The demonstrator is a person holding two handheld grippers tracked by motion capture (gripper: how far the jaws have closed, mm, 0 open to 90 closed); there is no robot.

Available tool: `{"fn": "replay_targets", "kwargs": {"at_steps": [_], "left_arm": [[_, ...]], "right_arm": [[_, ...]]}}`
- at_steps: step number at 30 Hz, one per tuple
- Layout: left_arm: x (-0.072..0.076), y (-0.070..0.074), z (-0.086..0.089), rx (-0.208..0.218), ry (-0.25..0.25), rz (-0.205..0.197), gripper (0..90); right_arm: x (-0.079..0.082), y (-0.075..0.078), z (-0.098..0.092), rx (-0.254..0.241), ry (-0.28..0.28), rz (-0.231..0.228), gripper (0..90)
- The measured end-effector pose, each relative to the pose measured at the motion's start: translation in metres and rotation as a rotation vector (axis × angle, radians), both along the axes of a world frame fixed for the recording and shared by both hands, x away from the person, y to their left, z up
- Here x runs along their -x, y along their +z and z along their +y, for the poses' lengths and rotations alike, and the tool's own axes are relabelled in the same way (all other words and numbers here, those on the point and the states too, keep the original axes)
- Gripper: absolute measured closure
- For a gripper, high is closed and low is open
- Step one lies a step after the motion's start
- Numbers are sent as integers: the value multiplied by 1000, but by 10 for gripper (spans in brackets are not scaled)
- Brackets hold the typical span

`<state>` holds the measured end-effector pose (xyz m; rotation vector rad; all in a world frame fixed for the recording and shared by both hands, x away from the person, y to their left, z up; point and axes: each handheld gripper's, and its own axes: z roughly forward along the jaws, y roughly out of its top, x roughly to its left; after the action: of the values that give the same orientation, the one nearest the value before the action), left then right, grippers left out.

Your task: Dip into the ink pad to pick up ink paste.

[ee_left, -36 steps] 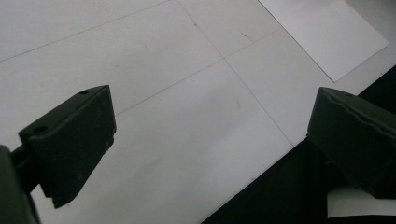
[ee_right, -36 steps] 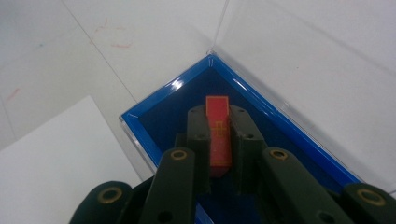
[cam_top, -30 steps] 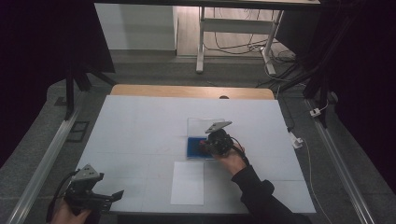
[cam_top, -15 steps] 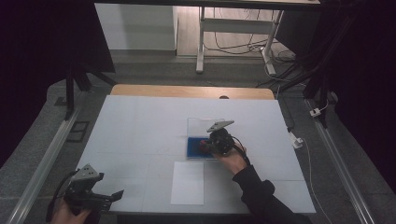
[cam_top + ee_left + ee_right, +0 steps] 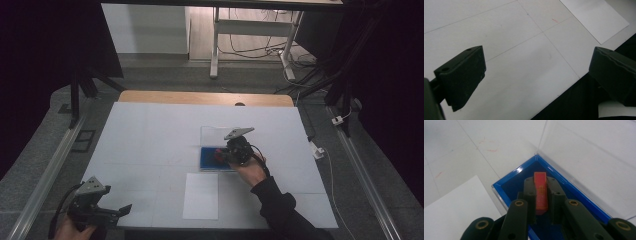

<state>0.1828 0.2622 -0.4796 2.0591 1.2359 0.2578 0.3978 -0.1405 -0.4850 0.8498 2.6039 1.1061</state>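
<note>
white sheet (image 5: 200, 196) beside blue tray (image 5: 208, 158), clear lid (image 5: 589, 157) upright

The red block's (image 5: 541, 192) lower end is hidden between the right hand-held gripper's (image 5: 541, 195) jaws

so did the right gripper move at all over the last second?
No. In the high view the right gripper sits over the blue tray exactly as before, same spot against the white sheet, jaws shut on the red piece.
</note>
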Motion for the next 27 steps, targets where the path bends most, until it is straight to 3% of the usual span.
{"fn": "replay_targets", "kwargs": {"at_steps": [15,18,24,27], "left_arm": [[0,0,2,16,3,-1,16],[0,0,2,15,2,-1,16],[0,0,1,15,1,-1,17],[0,0,1,15,1,-1,17]], "right_arm": [[13,18,-8,-41,14,-5,799],[17,18,-9,-43,36,1,799],[31,28,-11,-59,96,-42,800],[38,31,-12,-66,112,-42,799]]}}
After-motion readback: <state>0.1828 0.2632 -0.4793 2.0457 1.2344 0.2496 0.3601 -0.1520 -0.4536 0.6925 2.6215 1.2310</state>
